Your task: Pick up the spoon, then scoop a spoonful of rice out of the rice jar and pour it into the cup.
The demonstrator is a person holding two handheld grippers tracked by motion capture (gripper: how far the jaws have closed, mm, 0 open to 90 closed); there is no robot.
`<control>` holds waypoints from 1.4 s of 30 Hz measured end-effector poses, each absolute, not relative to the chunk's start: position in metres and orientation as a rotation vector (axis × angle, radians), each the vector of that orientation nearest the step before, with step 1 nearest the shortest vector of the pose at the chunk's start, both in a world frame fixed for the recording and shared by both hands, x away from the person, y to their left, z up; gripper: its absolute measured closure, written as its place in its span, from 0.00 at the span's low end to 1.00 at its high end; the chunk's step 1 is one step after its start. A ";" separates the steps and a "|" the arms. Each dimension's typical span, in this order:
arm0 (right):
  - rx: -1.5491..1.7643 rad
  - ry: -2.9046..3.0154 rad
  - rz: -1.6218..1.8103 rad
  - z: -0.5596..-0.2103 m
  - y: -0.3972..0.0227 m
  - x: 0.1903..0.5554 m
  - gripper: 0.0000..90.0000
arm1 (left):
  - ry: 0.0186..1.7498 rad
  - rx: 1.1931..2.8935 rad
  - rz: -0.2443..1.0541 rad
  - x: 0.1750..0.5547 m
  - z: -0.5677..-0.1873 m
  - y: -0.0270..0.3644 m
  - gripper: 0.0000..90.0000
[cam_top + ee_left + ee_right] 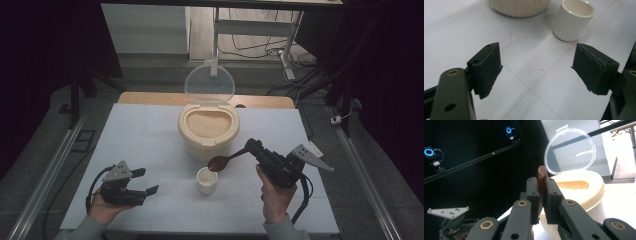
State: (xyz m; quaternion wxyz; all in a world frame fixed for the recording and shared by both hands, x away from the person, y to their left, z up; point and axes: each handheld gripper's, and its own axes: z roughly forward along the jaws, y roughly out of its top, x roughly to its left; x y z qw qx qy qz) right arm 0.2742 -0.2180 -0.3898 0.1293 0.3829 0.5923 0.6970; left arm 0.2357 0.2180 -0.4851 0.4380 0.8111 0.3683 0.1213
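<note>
**Spoon clamped over the cup, left gripper wide and empty**

Your right gripper [251, 148] is closed tight on the handle of the brown spoon [226, 161]; the spoon's bowl reaches out ahead of its jaws and hangs just above the white cup [207, 180]. Your left gripper [148, 181] stands wide with nothing between the pads, low over the table [145, 135]. The cup sits ahead of it and to its right, well apart, with bare table between and around the jaws. Beyond the cup, the cream container [208, 131] holds pale grains, its clear lid [209, 84] hinged upright behind. You cannot tell what the cup holds.
</note>
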 end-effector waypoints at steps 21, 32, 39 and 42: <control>1.107 1.627 2.029 -0.352 -0.223 0.301 0.93 | 0.979 2.010 0.312 0.237 -0.496 0.230 0.22; 1.119 1.594 1.978 -0.333 -0.208 0.341 0.93 | 0.992 2.015 0.298 0.239 -0.497 0.232 0.21; 1.140 1.589 1.883 -0.335 -0.199 0.369 0.93 | 0.988 2.027 0.283 0.239 -0.499 0.231 0.20; 1.137 1.605 1.840 -0.338 -0.194 0.379 0.93 | 0.994 2.028 0.275 0.239 -0.500 0.231 0.20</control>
